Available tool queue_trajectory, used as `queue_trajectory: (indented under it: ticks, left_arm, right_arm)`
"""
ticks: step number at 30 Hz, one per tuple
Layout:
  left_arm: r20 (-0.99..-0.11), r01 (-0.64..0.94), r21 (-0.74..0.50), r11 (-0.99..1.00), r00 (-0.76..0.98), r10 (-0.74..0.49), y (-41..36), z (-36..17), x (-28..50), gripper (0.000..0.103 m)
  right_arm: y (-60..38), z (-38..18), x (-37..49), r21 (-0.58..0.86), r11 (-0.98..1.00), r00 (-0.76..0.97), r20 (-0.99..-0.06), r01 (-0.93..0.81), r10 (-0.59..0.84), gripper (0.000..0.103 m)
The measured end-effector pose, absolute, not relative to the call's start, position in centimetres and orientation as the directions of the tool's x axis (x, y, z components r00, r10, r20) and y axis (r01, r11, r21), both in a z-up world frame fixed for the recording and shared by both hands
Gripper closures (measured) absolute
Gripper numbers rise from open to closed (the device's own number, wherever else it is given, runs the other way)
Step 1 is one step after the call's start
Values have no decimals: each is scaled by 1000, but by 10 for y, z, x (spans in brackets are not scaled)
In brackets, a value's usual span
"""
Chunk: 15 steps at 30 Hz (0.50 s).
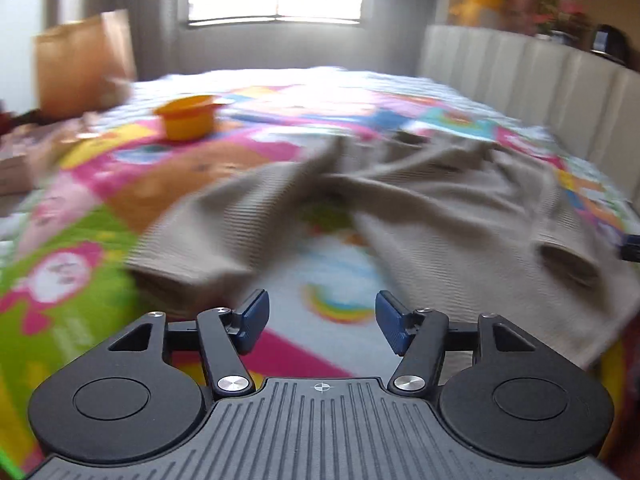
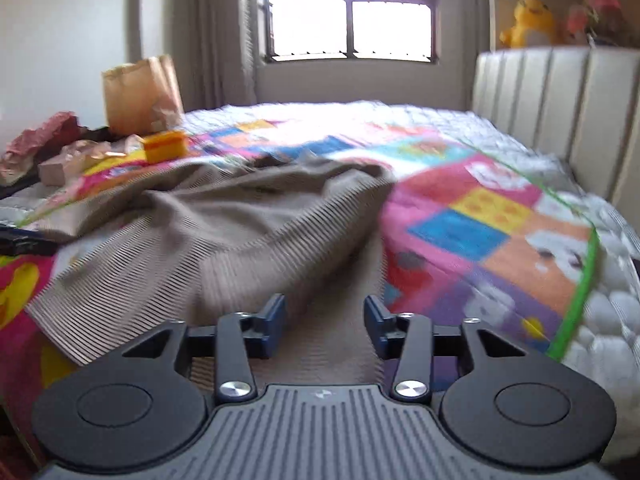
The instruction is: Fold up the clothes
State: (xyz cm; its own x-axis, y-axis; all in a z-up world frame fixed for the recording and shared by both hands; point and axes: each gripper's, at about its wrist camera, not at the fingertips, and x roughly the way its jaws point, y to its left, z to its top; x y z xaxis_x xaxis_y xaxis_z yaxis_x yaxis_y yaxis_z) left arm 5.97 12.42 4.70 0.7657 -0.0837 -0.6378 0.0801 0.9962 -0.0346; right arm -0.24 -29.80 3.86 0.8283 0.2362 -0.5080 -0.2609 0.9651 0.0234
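Note:
A beige ribbed sweater [image 1: 432, 200] lies crumpled and spread on a colourful cartoon bedspread [image 1: 80, 248]. In the left wrist view one sleeve runs to the lower left, its cuff just ahead of my left fingers. My left gripper [image 1: 322, 320] is open and empty, above the bedspread between sleeve and body. In the right wrist view the sweater [image 2: 208, 232] fills the left and middle. My right gripper [image 2: 325, 326] is open and empty, over the sweater's near edge. The other gripper shows at the left edge [image 2: 20, 240].
A yellow-orange plastic tub [image 1: 188, 118] stands on the bed beyond the sweater. A brown paper bag [image 2: 140, 96] and clutter lie at the far left. A padded cream headboard [image 2: 560, 120] runs along the right. A window is behind.

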Motion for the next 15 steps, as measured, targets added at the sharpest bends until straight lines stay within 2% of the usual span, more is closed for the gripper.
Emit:
queue_trajectory:
  ticks: [2, 3, 4, 5, 9, 11, 13, 15]
  left_arm:
    - [-612, 36, 50, 998, 791, 2, 136, 46, 63, 37]
    - [-594, 17, 96, 995, 803, 44, 141, 46, 64, 33]
    - [-569, 39, 195, 980, 818, 81, 138, 42, 64, 29]
    - [-539, 70, 307, 949, 835, 113, 133, 37, 64, 29]
    - [-522, 30, 365, 931, 834, 178, 150, 41, 85, 31]
    - [-516, 6, 383, 924, 831, 209, 159, 43, 96, 45]
    - [-510, -18, 401, 916, 826, 239, 168, 45, 107, 72]
    - [-502, -41, 419, 907, 822, 270, 177, 47, 118, 76]
  right_arm:
    - [-282, 41, -2, 4, 951, 831, -485, -310, 273, 50]
    - [-273, 40, -1, -9, 943, 828, -481, -333, 288, 44]
    - [-266, 37, 1, -22, 936, 822, -487, -350, 296, 43]
    - [-259, 34, 3, -32, 931, 815, -495, -363, 301, 42]
    - [-244, 26, 6, -47, 915, 798, -509, -400, 323, 39]
    - [-243, 23, 6, -40, 919, 799, -510, -391, 318, 37]
    - [-243, 20, 9, -40, 930, 803, -519, -366, 294, 37]
    - [-242, 19, 10, -52, 937, 809, -522, -344, 268, 37]
